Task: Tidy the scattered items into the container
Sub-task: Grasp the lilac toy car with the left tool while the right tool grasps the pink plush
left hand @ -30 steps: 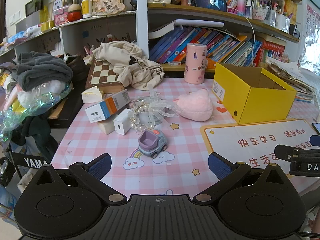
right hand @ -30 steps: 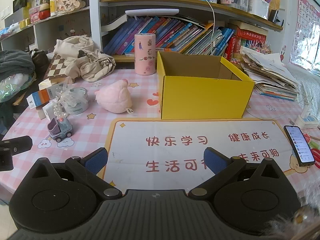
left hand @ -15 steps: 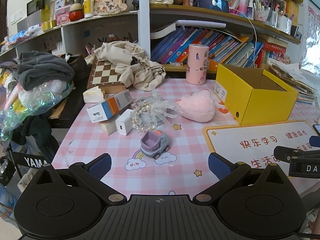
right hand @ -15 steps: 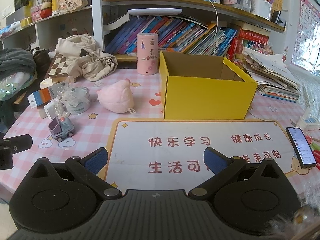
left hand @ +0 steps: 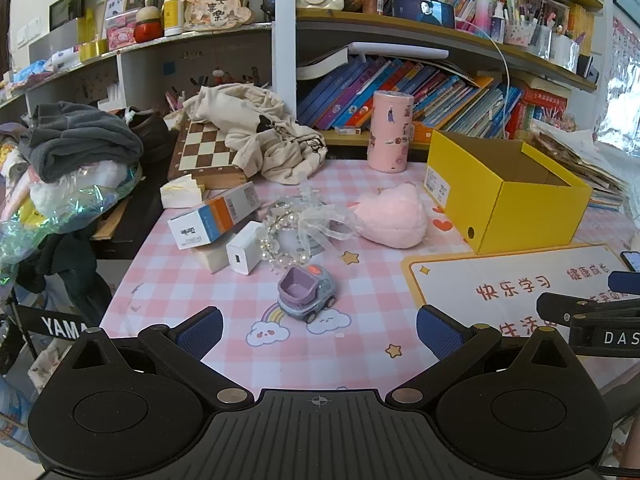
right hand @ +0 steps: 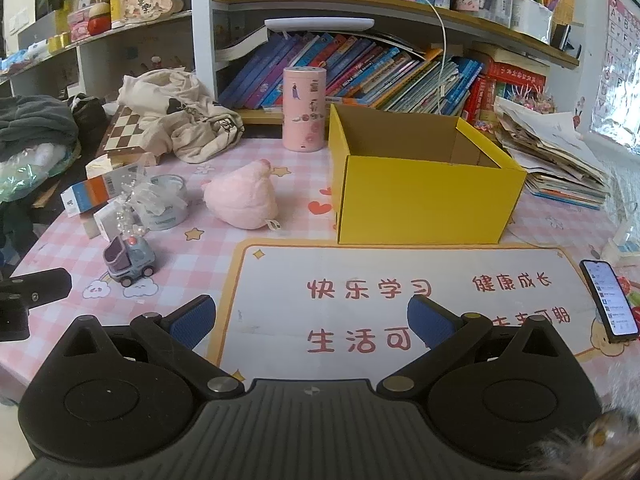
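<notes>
Yellow box (right hand: pixel 424 196) sits upright on the checked table (left hand: pixel 224 344), open top up, long axis running away from the cameras; what shows of its inside holds nothing. Left of it, well apart: pink plush (left hand: pixel 394 216), then a carton (left hand: pixel 214 220) lying flat and angled toward the far right, with a white charger (left hand: pixel 244 252) just beside it, and nearest, a toy car (left hand: pixel 306 294) nosing right. Left gripper (left hand: pixel 318 330) and right gripper (right hand: pixel 310 318) both spread wide, holding nothing, above the table's near edge.
</notes>
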The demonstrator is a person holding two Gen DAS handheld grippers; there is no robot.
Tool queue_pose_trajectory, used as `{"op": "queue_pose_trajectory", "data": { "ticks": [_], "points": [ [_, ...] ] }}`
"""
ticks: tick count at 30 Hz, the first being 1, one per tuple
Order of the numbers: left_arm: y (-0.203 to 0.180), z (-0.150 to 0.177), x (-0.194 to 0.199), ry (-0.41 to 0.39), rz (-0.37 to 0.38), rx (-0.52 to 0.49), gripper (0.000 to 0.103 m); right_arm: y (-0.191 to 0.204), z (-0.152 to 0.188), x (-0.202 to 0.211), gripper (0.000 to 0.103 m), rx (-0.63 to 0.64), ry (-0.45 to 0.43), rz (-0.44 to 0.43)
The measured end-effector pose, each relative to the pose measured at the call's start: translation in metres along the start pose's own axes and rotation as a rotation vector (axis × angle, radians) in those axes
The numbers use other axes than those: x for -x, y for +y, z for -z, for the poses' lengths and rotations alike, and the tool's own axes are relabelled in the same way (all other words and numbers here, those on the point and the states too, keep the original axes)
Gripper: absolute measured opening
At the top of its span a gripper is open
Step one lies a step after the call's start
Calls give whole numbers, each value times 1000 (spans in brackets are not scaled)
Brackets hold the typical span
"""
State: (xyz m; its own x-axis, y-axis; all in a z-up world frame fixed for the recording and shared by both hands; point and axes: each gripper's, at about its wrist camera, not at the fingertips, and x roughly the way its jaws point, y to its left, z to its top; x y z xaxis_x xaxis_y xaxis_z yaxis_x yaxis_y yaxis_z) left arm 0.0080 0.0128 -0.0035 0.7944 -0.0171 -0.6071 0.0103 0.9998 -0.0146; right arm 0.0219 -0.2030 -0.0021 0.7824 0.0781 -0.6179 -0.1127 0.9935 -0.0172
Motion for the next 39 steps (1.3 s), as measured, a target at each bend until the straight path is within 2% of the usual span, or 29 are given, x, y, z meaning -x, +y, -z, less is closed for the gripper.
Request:
{"op": "queue_pose_trajectory", "data": {
  "ticks": [10, 16, 20, 25, 30, 39],
  "points": [
    [-1, -2, -2, -1, 22, 3, 103, 3, -5, -2, 103, 19, -11, -9],
    [-1, -4, -7, 15, 2, 19, 103, 3, -10, -8, 103, 34, -1, -47],
    [-1, -3, -13, 41, -19, 38, 103, 4, -14, -14, 103, 59, 12, -38],
    [-1, -4, -19, 51, -15, 67, 103, 3, -22, -30, 103, 80, 47, -119],
    [3, -10, -27, 36, -24, 119, 103, 9, -37, -47, 103, 139, 43, -170],
    [1, -23, -53, 51, -86, 191, 103, 12, -65, -90, 103, 227, 67, -263]
  ]
}}
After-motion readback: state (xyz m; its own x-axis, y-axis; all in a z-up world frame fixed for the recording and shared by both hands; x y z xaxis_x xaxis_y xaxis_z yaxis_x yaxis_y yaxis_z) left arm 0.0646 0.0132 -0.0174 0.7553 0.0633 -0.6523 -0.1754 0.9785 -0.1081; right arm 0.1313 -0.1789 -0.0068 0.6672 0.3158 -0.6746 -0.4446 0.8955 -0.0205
